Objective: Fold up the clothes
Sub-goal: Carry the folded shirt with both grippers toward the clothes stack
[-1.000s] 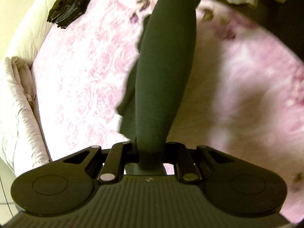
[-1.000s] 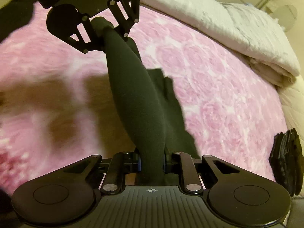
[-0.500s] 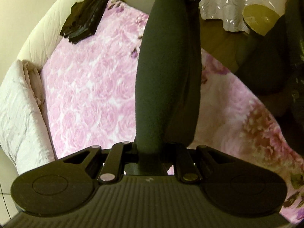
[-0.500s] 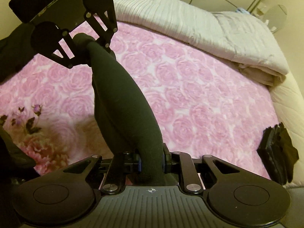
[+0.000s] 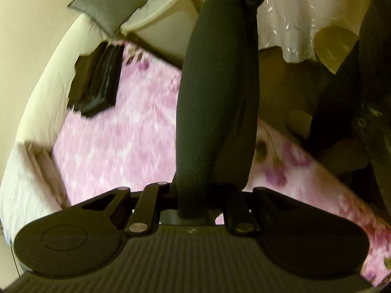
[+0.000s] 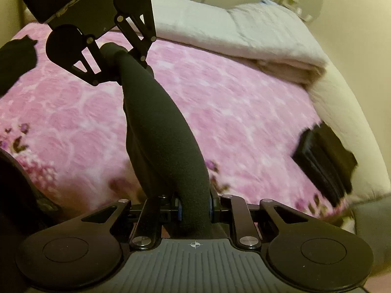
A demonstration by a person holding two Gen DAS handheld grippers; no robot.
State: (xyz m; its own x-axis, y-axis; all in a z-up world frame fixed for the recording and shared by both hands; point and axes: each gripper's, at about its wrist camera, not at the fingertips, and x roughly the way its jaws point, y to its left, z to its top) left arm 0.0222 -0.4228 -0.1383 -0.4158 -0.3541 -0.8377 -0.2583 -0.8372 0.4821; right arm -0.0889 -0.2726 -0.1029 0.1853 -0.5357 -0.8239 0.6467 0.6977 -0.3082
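The dark garment (image 6: 168,146) stretched between my two sets of fingers runs up the middle of both views and blocks any straight pass across. To either side of it the pink bed (image 6: 234,112) lies bare and open. At the right edge of the right view a stack of folded dark clothes (image 6: 325,161) takes the bed's corner. A folded white quilt (image 6: 234,34) walls off the top. In the left view, a person's dark clothing (image 5: 361,112) fills the right side.

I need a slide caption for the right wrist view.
Both hand-held grippers hold a dark garment stretched above the pink bed cover.
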